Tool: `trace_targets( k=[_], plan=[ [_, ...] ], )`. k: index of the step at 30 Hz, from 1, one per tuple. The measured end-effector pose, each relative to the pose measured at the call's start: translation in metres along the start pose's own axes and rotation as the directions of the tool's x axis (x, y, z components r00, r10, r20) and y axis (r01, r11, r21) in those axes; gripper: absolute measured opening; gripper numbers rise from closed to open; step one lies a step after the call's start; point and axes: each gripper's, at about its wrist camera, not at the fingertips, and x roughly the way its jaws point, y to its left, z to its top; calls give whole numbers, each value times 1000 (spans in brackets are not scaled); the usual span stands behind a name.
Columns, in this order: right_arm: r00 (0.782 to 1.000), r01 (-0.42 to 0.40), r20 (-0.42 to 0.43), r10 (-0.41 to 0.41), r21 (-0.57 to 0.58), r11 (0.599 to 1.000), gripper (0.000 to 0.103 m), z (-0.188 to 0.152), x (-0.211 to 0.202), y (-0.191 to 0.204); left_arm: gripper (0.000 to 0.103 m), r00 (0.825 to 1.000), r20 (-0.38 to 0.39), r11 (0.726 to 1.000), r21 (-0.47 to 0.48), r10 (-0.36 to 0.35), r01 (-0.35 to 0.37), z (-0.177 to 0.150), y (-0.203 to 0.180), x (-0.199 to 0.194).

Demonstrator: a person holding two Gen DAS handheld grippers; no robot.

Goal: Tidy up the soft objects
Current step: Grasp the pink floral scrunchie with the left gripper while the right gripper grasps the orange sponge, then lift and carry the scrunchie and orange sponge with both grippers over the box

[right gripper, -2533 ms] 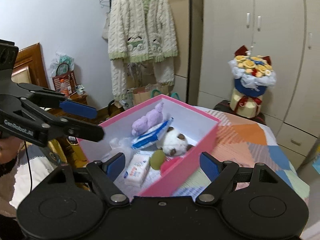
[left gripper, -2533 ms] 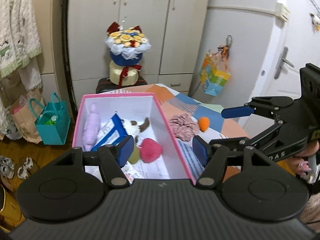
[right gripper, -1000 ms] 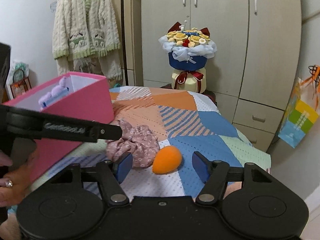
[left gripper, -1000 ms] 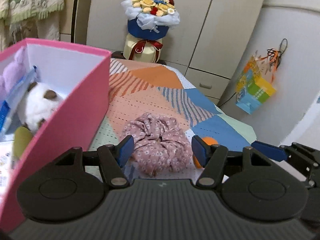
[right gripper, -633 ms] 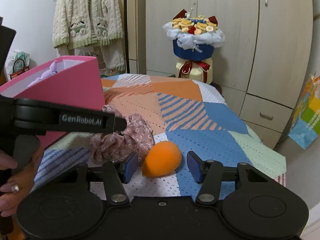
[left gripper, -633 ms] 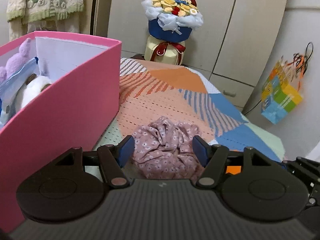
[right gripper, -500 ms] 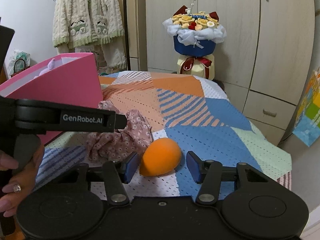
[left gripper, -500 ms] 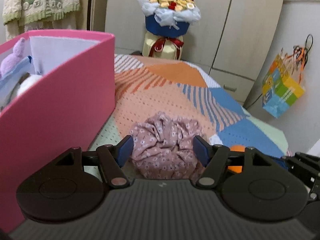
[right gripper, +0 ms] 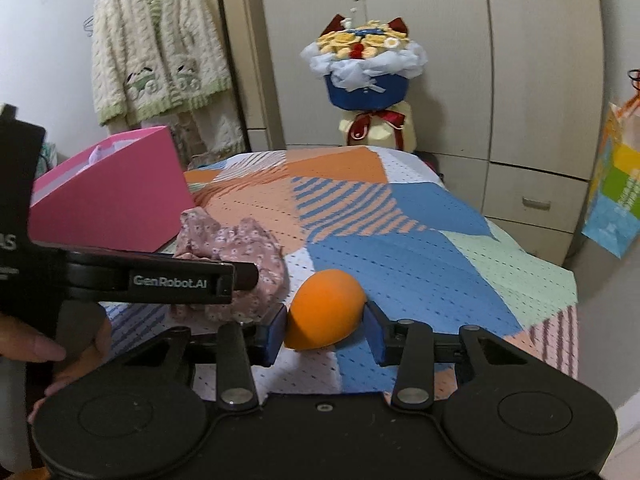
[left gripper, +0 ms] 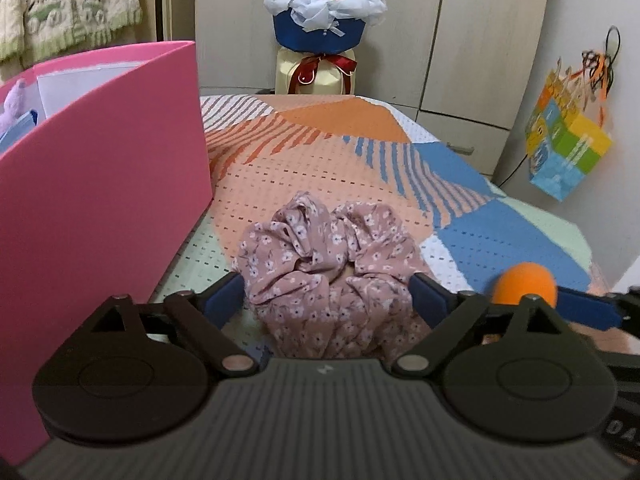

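orange and egg-shaped, the sponge [right gripper: 325, 309] sits on the patchwork cloth [right gripper: 420, 248] between the right gripper [right gripper: 326, 330] pads, which press both its sides. the pink floral scrunchie [left gripper: 326, 276], a crumpled ring, lies between the left gripper [left gripper: 332, 300] jaws, wide apart and seemingly just brushing it, beside the pink box [left gripper: 100, 184]
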Motion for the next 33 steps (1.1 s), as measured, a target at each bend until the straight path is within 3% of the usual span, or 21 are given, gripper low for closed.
trace_targets(
  k=[3,8,11,17,19,20,25,33],
  plan=[
    [1000,10,2,-10,6,1000,46,-2,0,1,97,1000,5,999,32,-8,8,-3,-3,-1],
    [999,30,15,-30,-10,999,46,-5,1,6,95,1000,12,998,51,27,-28,-5,-5,1],
    [999,33,14,-33,7,999,46,-7,-2,5,76,998,25,997,59,55,-57,-6,-5,-2],
    [999,41,7,-42,44,998,46,-13,-11,10,45,999,25,999,22,29,-30,-6,5,-11],
    [999,48,6,-48,47,998,46,-15,-14,15,29,999,30,1000,5,16,-16,-6,9,-13],
    [999,49,5,-50,51,997,46,-16,-16,18,26,999,31,1000,-2,14,-14,-6,11,-14],
    [999,50,12,-51,68,996,46,-21,-28,31,21,999,50,1000,-18,-7,7,-10,18,-24],
    [998,69,2,-69,77,995,46,-25,-39,46,21,994,50,995,2,-96,96,-17,25,-53]
  ],
)
